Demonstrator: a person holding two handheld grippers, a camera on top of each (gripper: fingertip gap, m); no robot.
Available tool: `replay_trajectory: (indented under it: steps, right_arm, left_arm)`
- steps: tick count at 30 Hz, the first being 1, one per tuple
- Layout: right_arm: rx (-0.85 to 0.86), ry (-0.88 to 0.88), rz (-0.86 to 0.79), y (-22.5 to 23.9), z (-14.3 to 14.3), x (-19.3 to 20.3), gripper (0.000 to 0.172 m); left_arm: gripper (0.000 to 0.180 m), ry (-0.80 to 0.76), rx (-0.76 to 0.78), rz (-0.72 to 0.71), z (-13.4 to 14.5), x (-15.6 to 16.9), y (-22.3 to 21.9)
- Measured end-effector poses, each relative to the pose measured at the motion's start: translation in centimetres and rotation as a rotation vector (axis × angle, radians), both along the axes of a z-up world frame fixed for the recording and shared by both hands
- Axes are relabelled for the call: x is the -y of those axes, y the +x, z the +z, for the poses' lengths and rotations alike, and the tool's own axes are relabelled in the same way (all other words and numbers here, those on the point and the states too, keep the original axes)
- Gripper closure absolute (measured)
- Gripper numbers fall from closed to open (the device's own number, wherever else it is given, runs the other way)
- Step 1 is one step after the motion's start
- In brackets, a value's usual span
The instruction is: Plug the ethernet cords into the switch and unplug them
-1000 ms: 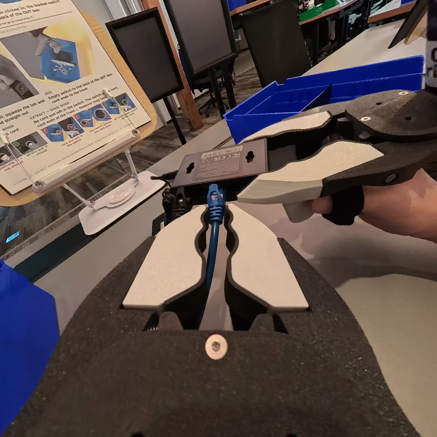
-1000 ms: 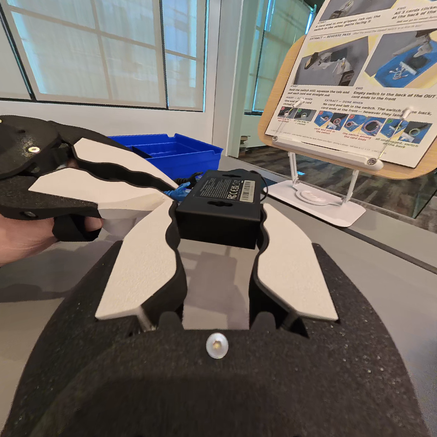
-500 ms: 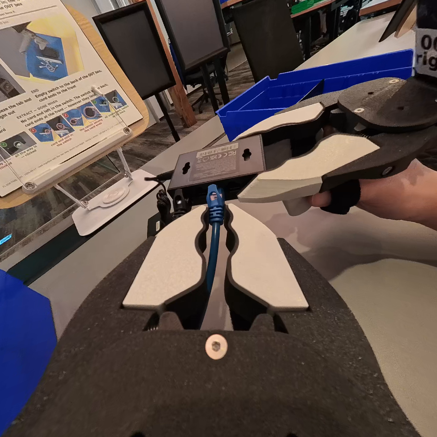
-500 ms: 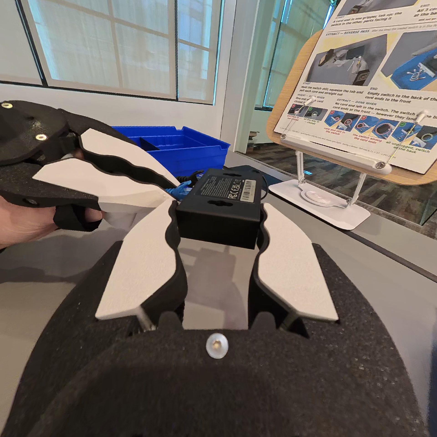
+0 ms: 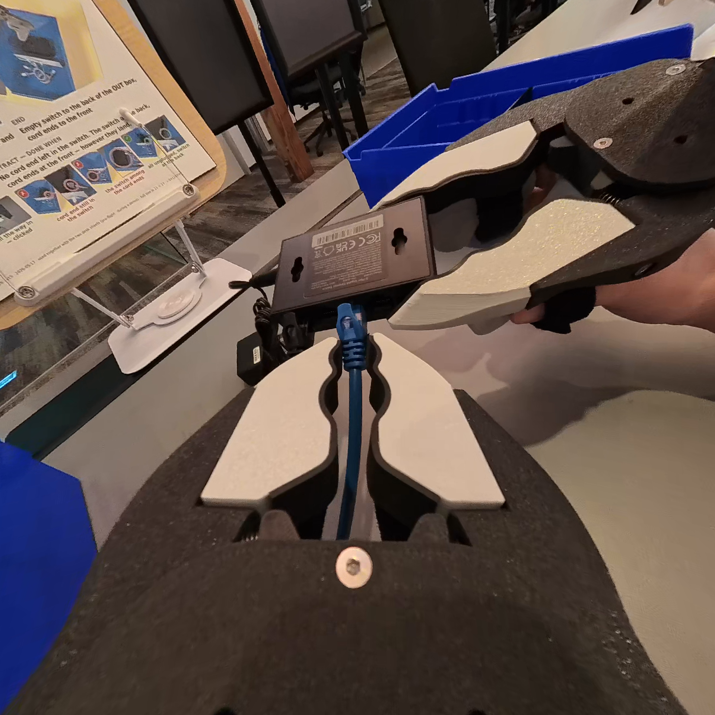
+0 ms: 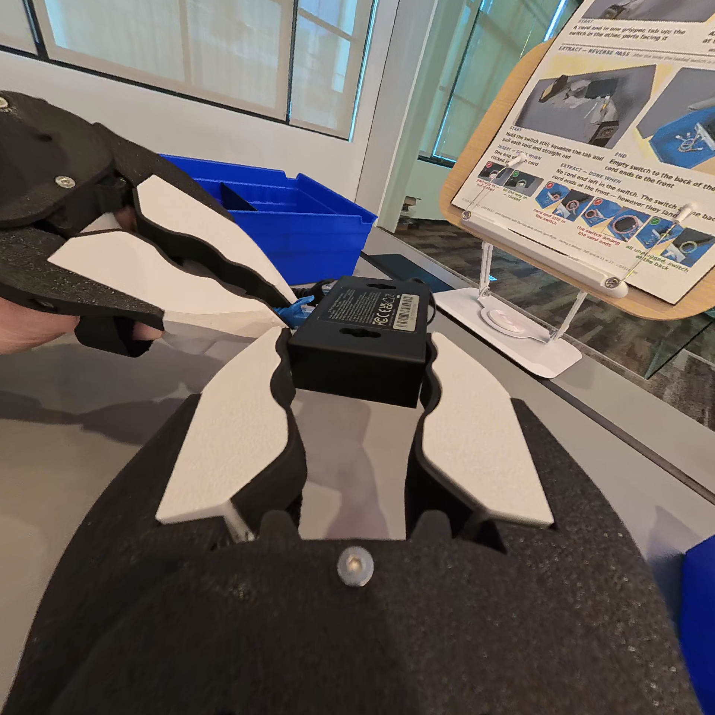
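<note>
While pinched by left gripper [image 5: 353, 344], blue cord [image 5: 350, 418] plug at switch [image 6: 360, 336] port, seating unconfirmed; switch clamped in right gripper [image 6: 358, 363]; unplugging outstanding.

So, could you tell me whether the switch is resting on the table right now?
No, the right gripper holds the switch clear of the table.

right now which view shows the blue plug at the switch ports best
The left wrist view: the blue plug sits centred beyond the left gripper, its tip at the port side of the black switch. In the right wrist view only a blue sliver shows beside the switch.
</note>
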State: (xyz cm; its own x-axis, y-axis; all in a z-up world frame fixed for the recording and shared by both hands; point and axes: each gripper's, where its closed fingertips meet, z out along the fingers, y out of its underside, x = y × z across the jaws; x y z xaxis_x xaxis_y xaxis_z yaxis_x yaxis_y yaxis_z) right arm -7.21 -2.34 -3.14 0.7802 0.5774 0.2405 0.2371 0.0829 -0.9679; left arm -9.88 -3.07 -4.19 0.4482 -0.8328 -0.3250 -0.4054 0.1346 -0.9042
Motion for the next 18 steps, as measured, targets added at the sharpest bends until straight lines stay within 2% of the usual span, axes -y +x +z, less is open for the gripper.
replay_trajectory:
  steps: [18]
  right_arm:
    - [0.099,-0.025,-0.011,0.0,-1.5,0.0,0.108]
  left_arm:
    - [0.17,-0.037,-0.086,0.001,-1.9,-0.2,0.2]
